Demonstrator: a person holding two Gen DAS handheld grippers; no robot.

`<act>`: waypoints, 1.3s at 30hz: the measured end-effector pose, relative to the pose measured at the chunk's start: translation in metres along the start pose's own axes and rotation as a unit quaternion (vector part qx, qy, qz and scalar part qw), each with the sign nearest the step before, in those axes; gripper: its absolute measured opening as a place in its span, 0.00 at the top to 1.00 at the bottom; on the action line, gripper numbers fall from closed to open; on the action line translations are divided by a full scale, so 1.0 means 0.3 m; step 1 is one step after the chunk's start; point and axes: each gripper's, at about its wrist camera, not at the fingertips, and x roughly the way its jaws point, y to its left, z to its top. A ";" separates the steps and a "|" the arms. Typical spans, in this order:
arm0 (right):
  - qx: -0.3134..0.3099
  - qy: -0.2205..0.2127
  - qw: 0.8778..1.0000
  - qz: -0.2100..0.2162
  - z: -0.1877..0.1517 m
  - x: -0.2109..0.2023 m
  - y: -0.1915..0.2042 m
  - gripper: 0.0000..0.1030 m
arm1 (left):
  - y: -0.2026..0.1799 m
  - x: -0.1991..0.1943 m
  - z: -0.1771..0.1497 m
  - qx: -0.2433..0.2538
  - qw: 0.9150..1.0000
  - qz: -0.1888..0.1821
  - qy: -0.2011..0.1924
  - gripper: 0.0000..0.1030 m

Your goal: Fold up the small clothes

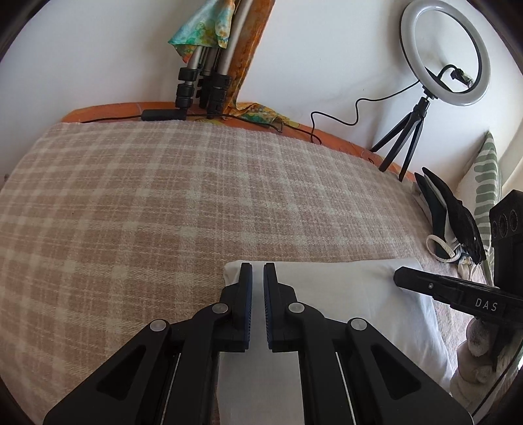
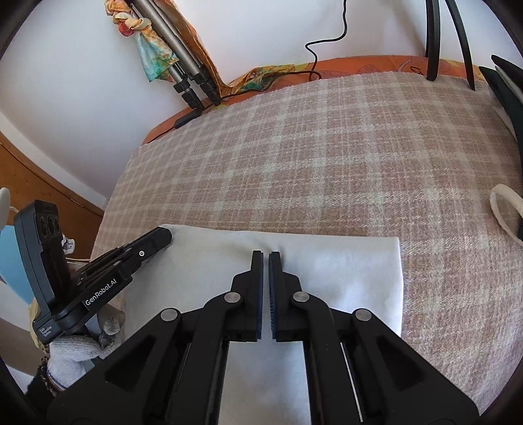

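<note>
The white garment [image 2: 343, 271] lies folded flat on the plaid blanket [image 2: 327, 163], low in the frame. Both claws hover over its far edge: the left claw [image 1: 257, 271] closed to a sliver, the right claw [image 2: 265, 260] barely parted, neither holding cloth, probably after laying the fold down.

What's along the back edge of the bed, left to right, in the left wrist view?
Folded tripod legs with a colourful scarf → black cable → ring light on its small tripod → striped pillow.
</note>
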 end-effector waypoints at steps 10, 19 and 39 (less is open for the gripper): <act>0.046 -0.032 0.998 -0.025 -0.129 -0.247 -0.150 0.49 | 0.116 -0.115 0.008 -0.060 0.996 -0.059 0.013 0.57; 0.079 0.034 0.996 -0.008 -0.325 -0.226 -0.228 0.49 | 0.169 -0.017 -0.026 -0.125 0.984 -0.108 0.069 0.57; 0.124 0.069 0.978 0.154 -0.387 -0.157 -0.174 0.48 | 0.117 0.047 -0.013 -0.137 0.974 -0.164 0.073 0.60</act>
